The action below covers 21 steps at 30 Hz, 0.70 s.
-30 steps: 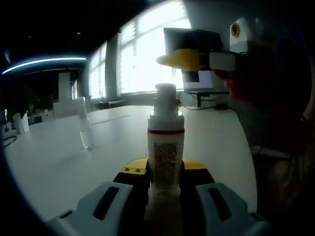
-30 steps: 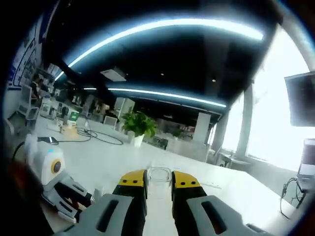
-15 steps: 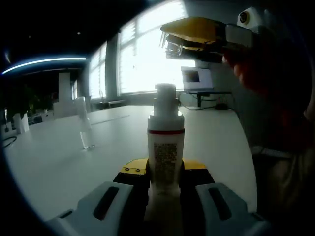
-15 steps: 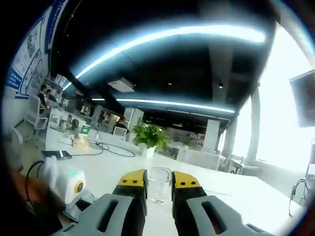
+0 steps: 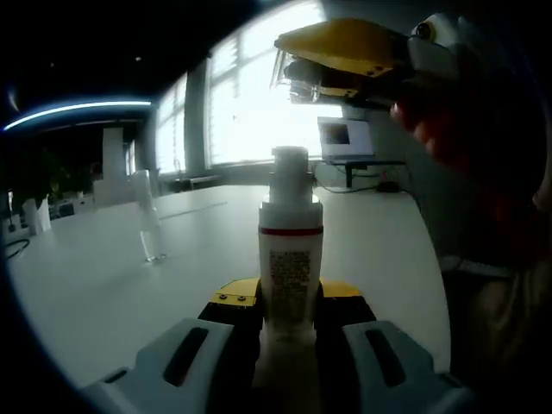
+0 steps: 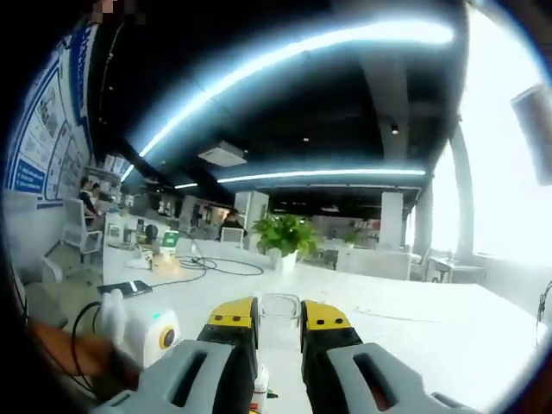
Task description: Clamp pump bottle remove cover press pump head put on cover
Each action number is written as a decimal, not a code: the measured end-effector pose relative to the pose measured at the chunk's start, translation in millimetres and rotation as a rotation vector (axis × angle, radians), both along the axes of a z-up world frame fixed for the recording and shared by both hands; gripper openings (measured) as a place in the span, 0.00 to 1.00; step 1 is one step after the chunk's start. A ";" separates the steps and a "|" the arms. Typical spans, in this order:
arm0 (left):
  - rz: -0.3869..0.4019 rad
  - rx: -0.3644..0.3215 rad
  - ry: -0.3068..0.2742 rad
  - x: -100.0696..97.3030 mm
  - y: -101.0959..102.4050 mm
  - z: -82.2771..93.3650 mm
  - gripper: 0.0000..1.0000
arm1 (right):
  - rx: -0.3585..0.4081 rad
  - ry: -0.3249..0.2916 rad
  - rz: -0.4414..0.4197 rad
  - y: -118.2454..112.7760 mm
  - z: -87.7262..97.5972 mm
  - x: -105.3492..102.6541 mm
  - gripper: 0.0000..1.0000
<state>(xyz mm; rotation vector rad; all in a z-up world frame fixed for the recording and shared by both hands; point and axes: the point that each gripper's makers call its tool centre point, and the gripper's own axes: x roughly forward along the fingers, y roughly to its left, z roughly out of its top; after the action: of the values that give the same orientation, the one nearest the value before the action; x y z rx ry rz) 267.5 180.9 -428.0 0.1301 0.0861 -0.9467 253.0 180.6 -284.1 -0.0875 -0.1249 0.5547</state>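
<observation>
A: Count of items?
B: 1 pump bottle [image 5: 291, 250], 1 clear cover [image 6: 279, 312], 2 grippers. A 2nd clear bottle-like item [image 5: 147, 216] is seen standing on the desk [image 5: 103, 285] off to the left, well apart from the pump bottle; exact type can't be told.

A: Bottle state + location?
B: Upright on the white desk, clamped at its lower body between the jaws of the left gripper [image 5: 289, 323]. White body, red band under the shoulder, printed label w/ dark text (unreadable). Pump head is exposed at the top, no cover on it.

A: Cover?
B: Pinched between the yellow-tipped jaws of the right gripper [image 6: 278, 321]. Transparent, cup-shaped. In the left gripper view the same right gripper [image 5: 323, 73] is seen up high, above and slightly right of the pump head, not touching it, w/ the cover [image 5: 297, 76] at its tip.

A: Gripper states?
B: Left: closed on the bottle. Right: closed on the cover.

A: Anything else?
B: Laptop [image 5: 345, 138] on a far desk by the bright windows. Potted plant [image 6: 289, 237] and cables seen in the right gripper view.
</observation>
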 end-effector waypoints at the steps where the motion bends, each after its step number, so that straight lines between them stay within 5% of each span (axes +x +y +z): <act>1: 0.000 0.000 0.000 -0.1 -0.1 0.0 0.14 | 0.005 0.006 0.010 1.4 -0.7 -0.5 0.15; 21: 0.000 0.000 0.000 0.3 0.3 -0.2 0.14 | -0.002 0.147 0.081 14.5 -30.5 2.1 0.15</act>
<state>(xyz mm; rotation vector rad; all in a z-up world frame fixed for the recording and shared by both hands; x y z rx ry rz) 267.7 181.2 -428.1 0.1301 0.0866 -0.9471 255.1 195.1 -314.5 -0.0431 0.0155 0.6404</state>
